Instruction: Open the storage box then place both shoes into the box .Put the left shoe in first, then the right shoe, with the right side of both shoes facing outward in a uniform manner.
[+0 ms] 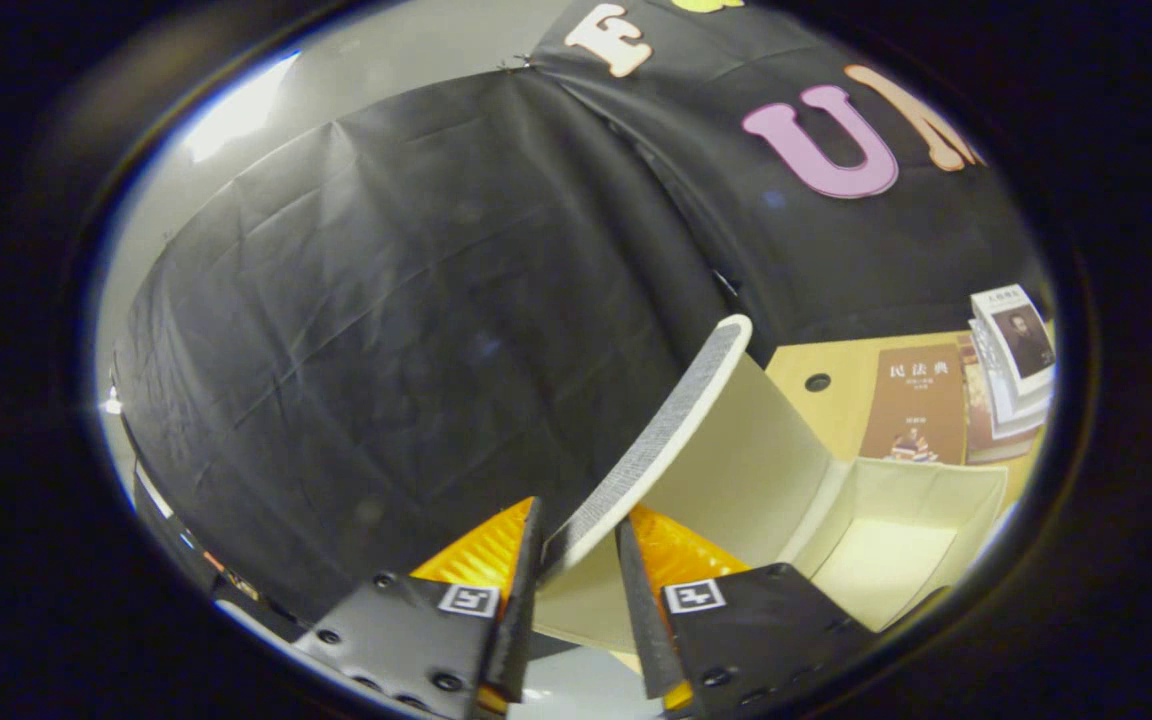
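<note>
Between my gripper's [576, 545] narrowly parted fingers I see the raised box [896, 540] lid [666, 430], seemingly pinched.

Gripper [578, 545] has the storage box's lid [656, 440] pinched between both fingers, lid raised; cream box [896, 530] open beyond, books [946, 400] lying on the worktop [836, 405] behind.

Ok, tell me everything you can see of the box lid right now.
The lid is a cream flap, fabric-like, with a grey textured edge strip. It is swung up and stands tilted, hinged to the open box, whose pale inside shows beyond it. Its near edge runs between the fingers of the tongs; they sit close on either side, but I cannot tell if both press on it. Behind it are the desk and books.
</note>
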`<control>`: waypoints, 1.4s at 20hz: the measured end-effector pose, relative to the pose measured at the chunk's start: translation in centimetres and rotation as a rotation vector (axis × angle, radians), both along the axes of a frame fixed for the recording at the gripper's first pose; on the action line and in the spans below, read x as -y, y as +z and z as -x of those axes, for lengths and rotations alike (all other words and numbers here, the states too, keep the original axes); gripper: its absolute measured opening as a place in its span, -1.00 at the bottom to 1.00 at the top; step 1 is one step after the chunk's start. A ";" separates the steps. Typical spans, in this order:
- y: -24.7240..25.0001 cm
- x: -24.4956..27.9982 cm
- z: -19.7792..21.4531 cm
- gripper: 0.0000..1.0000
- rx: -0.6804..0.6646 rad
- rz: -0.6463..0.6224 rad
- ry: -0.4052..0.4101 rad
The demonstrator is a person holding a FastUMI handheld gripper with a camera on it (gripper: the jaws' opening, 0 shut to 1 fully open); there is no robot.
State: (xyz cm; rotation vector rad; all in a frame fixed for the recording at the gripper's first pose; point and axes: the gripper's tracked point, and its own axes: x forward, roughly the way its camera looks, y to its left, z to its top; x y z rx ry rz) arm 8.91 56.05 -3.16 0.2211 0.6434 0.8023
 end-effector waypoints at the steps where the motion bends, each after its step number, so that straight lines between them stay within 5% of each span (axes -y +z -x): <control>1: -0.1 0.6 -0.3 0.13 0.030 0.022 0.000; 7: 2.7 9.1 0.5 0.99 0.188 0.091 -0.043; 15: -0.4 25.0 1.6 0.99 0.188 0.216 -0.242; 28: -13.5 38.3 7.0 0.95 -0.167 0.434 -0.380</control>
